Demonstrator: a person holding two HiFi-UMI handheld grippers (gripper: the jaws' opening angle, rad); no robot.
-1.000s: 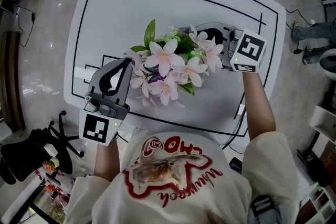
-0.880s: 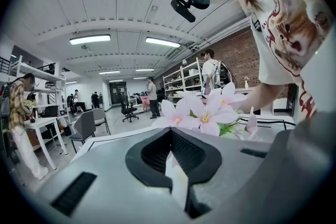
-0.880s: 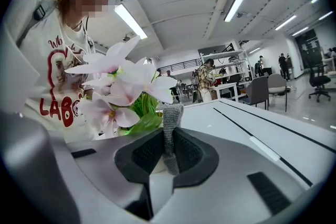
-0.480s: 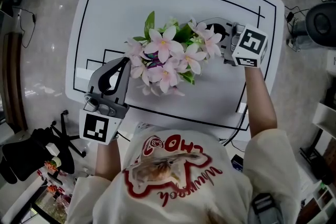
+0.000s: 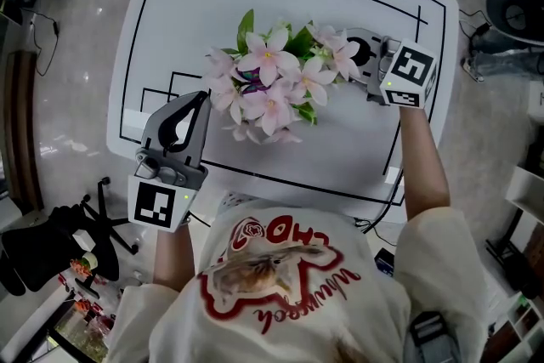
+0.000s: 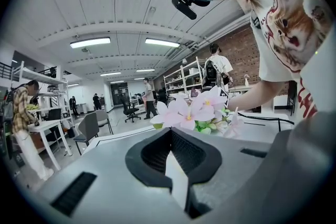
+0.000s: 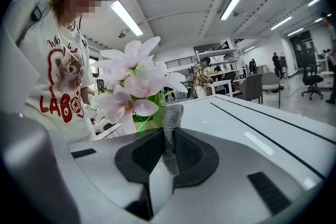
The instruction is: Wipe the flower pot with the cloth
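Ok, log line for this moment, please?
right gripper: shut on grey cloth, beside flowers | left gripper: shut, empty, apart from flowers | pot: hidden under flowers

White rounded desk, ruled with thin black lines. Pale pink fabric flowers at its centre, yellow in the throats, bright green in the leaves. Matte grey left gripper at 7 o'clock of the blooms, with black ribbed pads. Same grey and black on the right gripper at 3 o'clock. White marker cubes printed with black squares. Speckled grey knitted cloth between the right pads. White T-shirt with red lettering and a tan cat print. Mottled grey floor.
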